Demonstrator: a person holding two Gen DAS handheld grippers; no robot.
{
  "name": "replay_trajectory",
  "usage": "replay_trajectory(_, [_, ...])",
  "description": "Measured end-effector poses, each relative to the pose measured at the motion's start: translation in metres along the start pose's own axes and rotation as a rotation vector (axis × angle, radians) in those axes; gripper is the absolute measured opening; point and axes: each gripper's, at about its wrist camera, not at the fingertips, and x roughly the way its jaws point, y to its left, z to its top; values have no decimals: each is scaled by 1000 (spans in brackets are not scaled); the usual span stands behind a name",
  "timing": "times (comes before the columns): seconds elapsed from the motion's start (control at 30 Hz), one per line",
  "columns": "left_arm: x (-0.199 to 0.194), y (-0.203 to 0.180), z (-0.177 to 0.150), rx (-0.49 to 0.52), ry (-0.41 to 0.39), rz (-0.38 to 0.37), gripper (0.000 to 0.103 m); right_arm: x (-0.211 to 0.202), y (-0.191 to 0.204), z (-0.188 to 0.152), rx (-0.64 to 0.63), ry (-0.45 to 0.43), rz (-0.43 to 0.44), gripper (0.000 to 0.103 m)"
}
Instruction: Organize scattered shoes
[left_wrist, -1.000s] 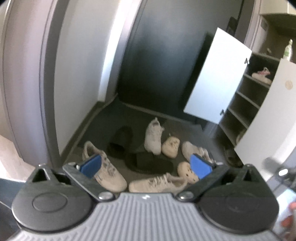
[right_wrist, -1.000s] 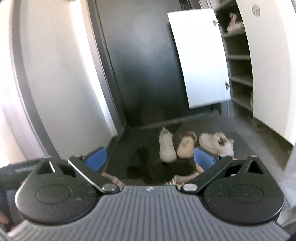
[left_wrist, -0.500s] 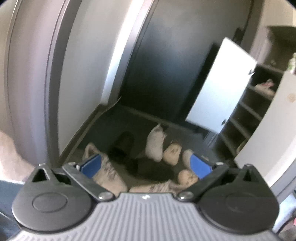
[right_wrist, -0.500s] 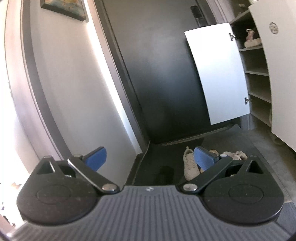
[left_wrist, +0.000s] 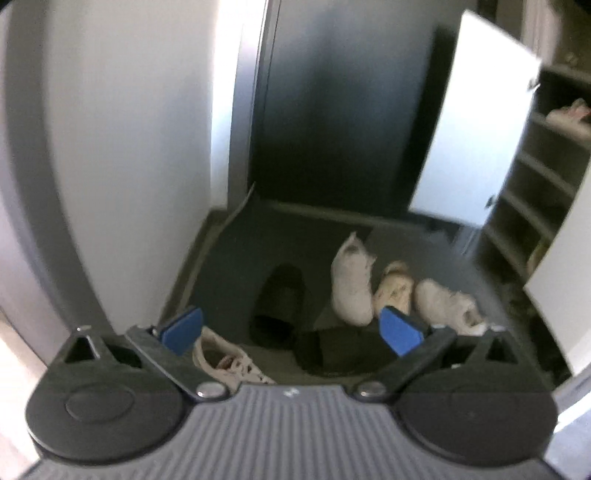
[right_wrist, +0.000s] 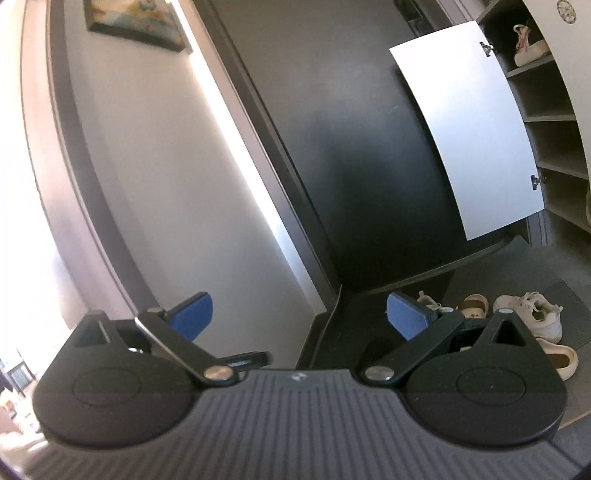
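Lying scattered on the dark grey entry mat (left_wrist: 236, 258) before the black door: white lace-up sneaker (left_wrist: 351, 284), long axis pointing toward the door, beige clog (left_wrist: 393, 286) touching its right side, black slide sandals (left_wrist: 282, 295) to its left. Hovering above, left gripper (left_wrist: 291, 326) spread wide and empty, looking down on the pile, seemingly nearer. Hanging released and empty too, right gripper (right_wrist: 301, 314), shoes sitting off to its right, open white shoe cabinet (right_wrist: 550, 122) beyond.

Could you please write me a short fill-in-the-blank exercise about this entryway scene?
1. Both the left gripper and the right gripper hold ____.
2. The cabinet door stands ____.
3. The slippers on the floor are ____ in colour.
4. The one pink-trimmed shoe inside the cabinet rests on a ____.

Missing words: nothing; open; black; shelf
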Motion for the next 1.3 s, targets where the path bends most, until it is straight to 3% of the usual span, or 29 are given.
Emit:
replay_trajectory(0.1, [86,7,-21,-111,108,73,103,-2,-12,-3,26,9,-64,103])
replay_trajectory(0.3, [197,36,-78,-294,282,179,103,-4,-42,-1,98,48,-104,103])
replay_trajectory(0.5, [259,63,-114,-303,328,308,103,4,-61,-2,147,103,-154,103])
replay_trajectory(0.63, [298,65,-135,-368,370,291,103,12,-64,-8,176,136,-166,103])
replay_trajectory(0.73, [319,62,-143,-389,405,315,103,24,-63,-15,155,170,-191,103])
replay_trajectory(0.8, [337,61,-148,-403,429,408,103,31,-62,-18,139,195,-207,103])
replay_trajectory(0.93, [354,71,-153,-444,450,487,102,45,-64,-25,125,256,-234,103])
replay_trajectory(1.07, [348,78,-159,-440,423,489,97,51,-66,-28,133,279,-223,103])
replay_trajectory(1.3, [317,85,-171,-356,468,420,93,47,-63,-27,149,243,-191,103])
